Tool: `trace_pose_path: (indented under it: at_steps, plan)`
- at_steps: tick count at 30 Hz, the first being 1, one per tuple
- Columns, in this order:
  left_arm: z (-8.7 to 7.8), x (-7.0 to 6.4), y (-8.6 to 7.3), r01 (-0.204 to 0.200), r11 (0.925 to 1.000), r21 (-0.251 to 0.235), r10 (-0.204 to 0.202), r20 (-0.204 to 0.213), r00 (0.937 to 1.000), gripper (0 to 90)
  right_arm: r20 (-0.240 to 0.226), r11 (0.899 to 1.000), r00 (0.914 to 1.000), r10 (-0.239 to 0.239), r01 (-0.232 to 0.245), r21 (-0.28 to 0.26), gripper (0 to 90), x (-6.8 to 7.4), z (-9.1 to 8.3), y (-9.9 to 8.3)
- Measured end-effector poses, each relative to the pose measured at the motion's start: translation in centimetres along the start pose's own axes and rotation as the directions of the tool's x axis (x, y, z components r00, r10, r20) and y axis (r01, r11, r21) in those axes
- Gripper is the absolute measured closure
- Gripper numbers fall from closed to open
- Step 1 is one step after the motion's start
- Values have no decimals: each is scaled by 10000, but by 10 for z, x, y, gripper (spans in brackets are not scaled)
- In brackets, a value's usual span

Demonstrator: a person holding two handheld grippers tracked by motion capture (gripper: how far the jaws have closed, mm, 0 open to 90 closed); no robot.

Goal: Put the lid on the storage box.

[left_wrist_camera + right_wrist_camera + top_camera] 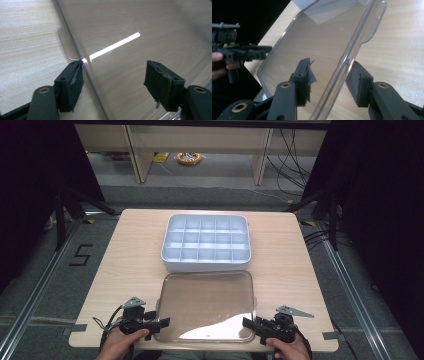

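Note:
A clear plastic lid (205,305) lies flat on the wooden table (127,255), just in front of a pale blue box (205,266) divided into several empty compartments. My left gripper (162,324) is at the lid's near left corner, open; in the left gripper view (116,85) its jaws stand wide apart across the lid's rim (75,47), one pad (71,83) outside beside a small tab (65,42). My right gripper (248,324) is at the near right corner, open (331,81), and the lid's rim (342,75) passes between its pads.
The left gripper (242,53) and a hand (218,66) show at the left of the right gripper view. The table's near edge (200,349) runs close behind both grippers. Desk legs and cables (290,155) stand on the floor beyond the table.

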State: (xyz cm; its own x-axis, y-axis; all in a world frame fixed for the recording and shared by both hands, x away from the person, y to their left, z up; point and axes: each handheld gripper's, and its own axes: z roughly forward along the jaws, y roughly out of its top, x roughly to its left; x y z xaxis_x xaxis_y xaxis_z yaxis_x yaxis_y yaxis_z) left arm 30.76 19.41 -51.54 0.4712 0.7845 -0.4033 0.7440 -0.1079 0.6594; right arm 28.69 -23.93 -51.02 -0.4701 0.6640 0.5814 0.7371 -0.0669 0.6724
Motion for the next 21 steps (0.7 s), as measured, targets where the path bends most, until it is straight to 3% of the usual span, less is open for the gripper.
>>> trace_pose_path:
  at_steps: [1, 3, 5, 7, 8, 10, 11, 12, 13, 14, 15, 16, 18, 19, 21]
  plan:
    - [0, 0, 0, 6, 10000, -6, -6, 26, 10000, 276, -13, 9984, 9985, -542, 542, -149, 571, -2, 0, 1]
    - [0, 1, 1, 23, 10000, 10, -23, 47, 10000, 272, -79, 9984, 9985, -540, 538, -181, 572, 0, -1, 1]
    - [1, 1, 1, 187, 9998, -82, -187, 45, 9998, 266, -88, 9963, 9965, -835, 833, -209, 572, 3, -3, 2]
    - [1, 2, 1, 240, 9997, -77, -239, 84, 9997, 265, -76, 9982, 9982, -599, 598, -68, 572, 7, -5, 2]
    - [0, 3, 1, 291, 9995, -78, -290, 74, 9996, 260, -299, 9892, 9896, -1408, 1393, -465, 574, 5, -3, 3]
    - [0, 3, 1, 337, 9994, -102, -336, 74, 9994, 260, -434, 9898, 9893, -1394, 1379, -357, 574, 7, -5, 4]
    - [0, 3, 2, 297, 9995, -59, -296, 73, 9995, 260, -317, 9828, 9829, -1814, 1801, -402, 574, 4, -4, 4]
    - [0, 3, 2, 282, 9996, -50, -281, 52, 9996, 260, -348, 9903, 9899, -1377, 1369, -227, 574, 5, -6, 4]
    - [0, 3, 2, 300, 9995, -57, -300, 57, 9995, 260, -370, 9918, 9913, -1261, 1251, -272, 574, 5, -5, 3]
    - [0, 3, 2, 300, 9995, -57, -300, 57, 9995, 260, -370, 9918, 9913, -1261, 1251, -272, 574, 5, -5, 3]
    - [0, 3, 2, 365, 9993, -65, -365, 83, 9993, 260, -318, 9851, 9852, -1682, 1669, -422, 574, 2, -3, 4]
    - [0, 3, 2, 413, 9991, -77, -412, 79, 9991, 261, -463, 9895, 9886, -1433, 1421, -276, 574, 5, -5, 4]
    - [0, 4, 2, 427, 9991, -63, -426, 73, 9991, 267, -471, 9825, 9816, -1848, 1834, -326, 574, 3, -5, 5]
    - [0, 4, 2, 422, 9991, -38, -422, 61, 9991, 265, -486, 9892, 9883, -1448, 1435, -299, 574, 4, -5, 4]
    - [0, 3, 3, 561, 9984, -92, -560, 68, 9984, 261, -513, 9878, 9868, -1537, 1522, -326, 574, 3, -4, 4]
